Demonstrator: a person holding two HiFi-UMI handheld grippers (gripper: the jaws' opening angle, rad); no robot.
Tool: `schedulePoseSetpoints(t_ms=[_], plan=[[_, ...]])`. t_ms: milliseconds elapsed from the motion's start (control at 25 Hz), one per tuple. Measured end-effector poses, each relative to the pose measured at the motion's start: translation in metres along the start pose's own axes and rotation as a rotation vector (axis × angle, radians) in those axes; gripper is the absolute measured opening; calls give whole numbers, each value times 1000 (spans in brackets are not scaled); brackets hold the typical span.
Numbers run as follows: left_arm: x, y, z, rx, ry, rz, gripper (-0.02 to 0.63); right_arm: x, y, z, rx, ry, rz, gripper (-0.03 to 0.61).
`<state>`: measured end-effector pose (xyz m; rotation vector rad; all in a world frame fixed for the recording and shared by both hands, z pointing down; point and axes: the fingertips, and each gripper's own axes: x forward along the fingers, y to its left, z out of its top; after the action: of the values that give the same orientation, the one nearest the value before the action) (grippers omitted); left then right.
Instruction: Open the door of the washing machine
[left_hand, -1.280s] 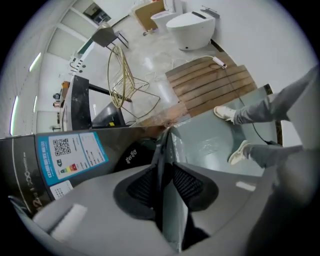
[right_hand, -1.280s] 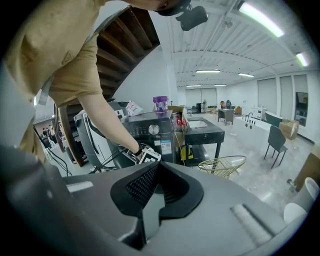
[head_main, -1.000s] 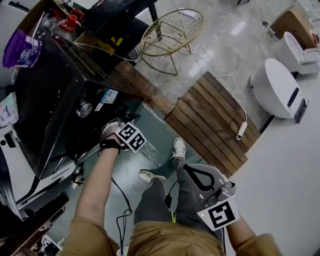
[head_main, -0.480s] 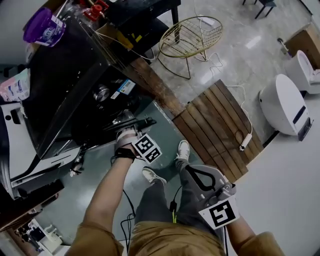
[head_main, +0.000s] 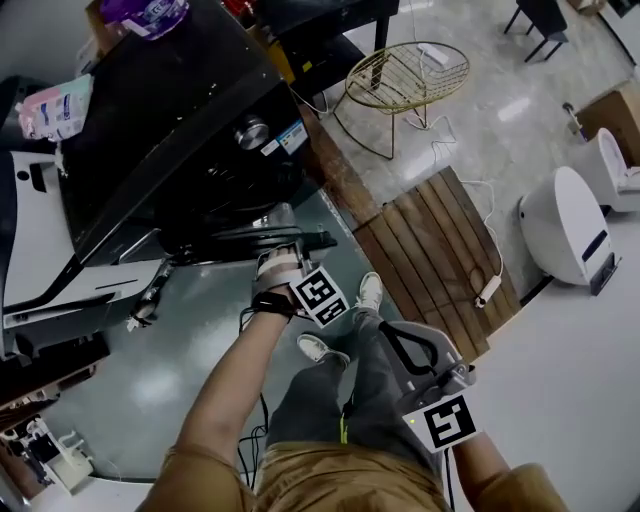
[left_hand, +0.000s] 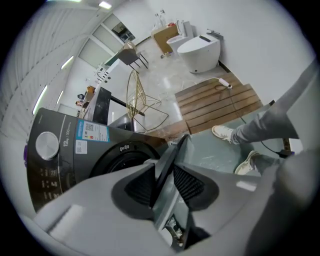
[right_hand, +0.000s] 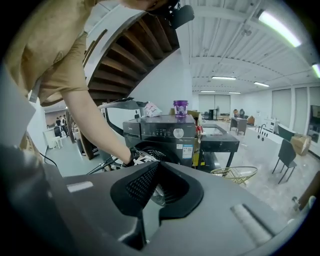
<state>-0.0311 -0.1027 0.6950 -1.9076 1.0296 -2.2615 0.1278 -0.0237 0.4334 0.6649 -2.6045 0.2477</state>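
Note:
The dark grey washing machine (head_main: 170, 120) stands at the upper left of the head view, its round door (head_main: 305, 242) swung partly out from the front. My left gripper (head_main: 283, 238) is shut on the door's rim. In the left gripper view the thin dark door edge (left_hand: 177, 145) runs between the two pads of that gripper (left_hand: 165, 162), beside the drum opening (left_hand: 117, 155). My right gripper (head_main: 384, 334) hangs by the person's right leg, shut and empty. In the right gripper view it (right_hand: 159, 165) faces the machine's front (right_hand: 165, 132) from a distance.
A gold wire basket (head_main: 405, 80) stands on the floor behind the machine. A wooden slat mat (head_main: 440, 250) with a cable and plug (head_main: 487, 290) lies to the right, with a white toilet (head_main: 565, 230) beyond. The person's shoes (head_main: 368, 292) stand near the door. A purple bottle (head_main: 150, 10) sits on the machine.
My left gripper has drawn back from the machine's front with the door's rim in it, and the door stands further open. The right gripper stays by the leg.

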Motion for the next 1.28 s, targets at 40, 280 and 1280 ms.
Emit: schedulePoseSetpoints(t_ms=[40, 280, 1280], plan=[[-8, -2, -3, -13, -22, 20, 174, -2, 8, 1, -6, -1, -13, 6], [-43, -21, -32, -101, -150, 119, 161, -15, 61, 5, -33, -9, -73, 6], [-112, -150, -176, -1545, -128, -120, 232, -5, 119, 13, -173, 24, 254, 6]])
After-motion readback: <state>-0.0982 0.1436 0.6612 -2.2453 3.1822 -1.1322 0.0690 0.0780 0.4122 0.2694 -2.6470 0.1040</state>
